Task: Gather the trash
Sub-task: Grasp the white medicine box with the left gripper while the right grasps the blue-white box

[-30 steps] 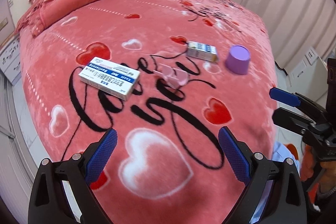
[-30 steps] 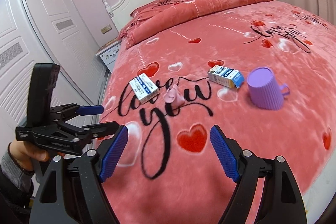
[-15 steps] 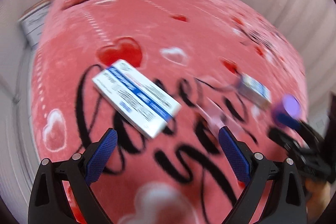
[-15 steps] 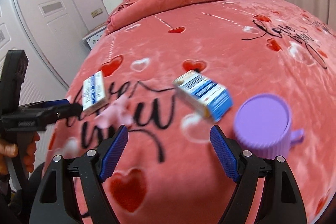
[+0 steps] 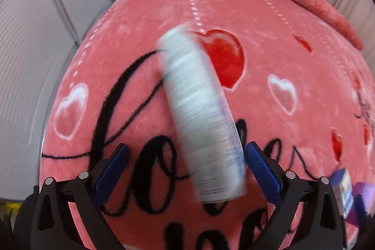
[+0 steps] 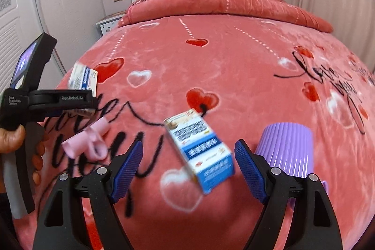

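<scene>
Closer now — long white box (image 5: 201, 114) between spread left gripper (image 5: 187, 177) fingers, untouched.

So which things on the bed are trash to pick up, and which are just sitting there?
Trash, most likely:
- white box, between the open left gripper fingers
- blue box, in front of the open right gripper
- pink scrap

Probably just lying about:
- purple cup
- folded quilt
- blanket
</scene>
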Motion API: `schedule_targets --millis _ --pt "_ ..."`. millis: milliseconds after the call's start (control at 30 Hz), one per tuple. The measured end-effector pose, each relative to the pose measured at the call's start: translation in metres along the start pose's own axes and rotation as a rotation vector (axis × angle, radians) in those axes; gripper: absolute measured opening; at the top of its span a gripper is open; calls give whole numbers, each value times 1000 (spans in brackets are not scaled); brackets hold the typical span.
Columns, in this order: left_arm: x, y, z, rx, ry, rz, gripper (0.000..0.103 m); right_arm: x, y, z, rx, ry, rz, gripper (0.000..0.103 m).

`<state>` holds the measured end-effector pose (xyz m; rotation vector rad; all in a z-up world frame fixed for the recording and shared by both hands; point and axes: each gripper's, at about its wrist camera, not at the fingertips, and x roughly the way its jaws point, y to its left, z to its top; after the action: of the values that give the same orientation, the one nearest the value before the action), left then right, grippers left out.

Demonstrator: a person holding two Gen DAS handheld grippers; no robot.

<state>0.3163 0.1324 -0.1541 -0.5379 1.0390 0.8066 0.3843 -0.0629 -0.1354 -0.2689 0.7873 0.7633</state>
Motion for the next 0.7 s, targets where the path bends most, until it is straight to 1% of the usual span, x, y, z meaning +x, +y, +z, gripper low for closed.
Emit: schedule_targets --millis 67,133,167,200,267,300,333,367,400,467,533,567,633,667,700 --pt "3 -4 2 -2 11 48 98 6 -1 5 -33 16 -12 80" --pt "4 -5 4 -3 6 62 97 14 0 9 -84 50 -20 80" --pt "5 -4 5 8 4 59 98 18 1 11 -112 74 -11 80" --pt "4 -4 6 35 -7 47 98 24 6 14 -170 112 -8 80" --pt "3 -3 7 120 -35 11 98 30 13 16 -235 159 8 78" --pt "2 -2 7 174 -51 -16 97 31 16 16 -253 169 20 74" --pt "0 -1 8 220 -67 -40 97 33 21 17 -278 182 26 61" --pt "-1 1 8 273 -81 -58 97 36 24 18 -304 200 22 50" --pt "-1 2 10 311 -88 -74 97 37 25 19 -311 206 19 45" --pt "-1 9 14 371 -83 -134 97 41 25 21 -305 225 26 43" --pt "-3 11 19 391 -76 -170 87 43 23 21 -280 238 30 43" --pt "-6 12 23 406 -78 -202 80 43 22 21 -269 235 30 42" --pt "-9 8 25 436 -79 -242 71 41 21 21 -248 229 35 41" --pt "-7 9 28 438 -69 -271 59 40 20 22 -225 224 46 41" --pt "-5 9 31 440 -61 -295 49 39 18 22 -193 218 63 41"
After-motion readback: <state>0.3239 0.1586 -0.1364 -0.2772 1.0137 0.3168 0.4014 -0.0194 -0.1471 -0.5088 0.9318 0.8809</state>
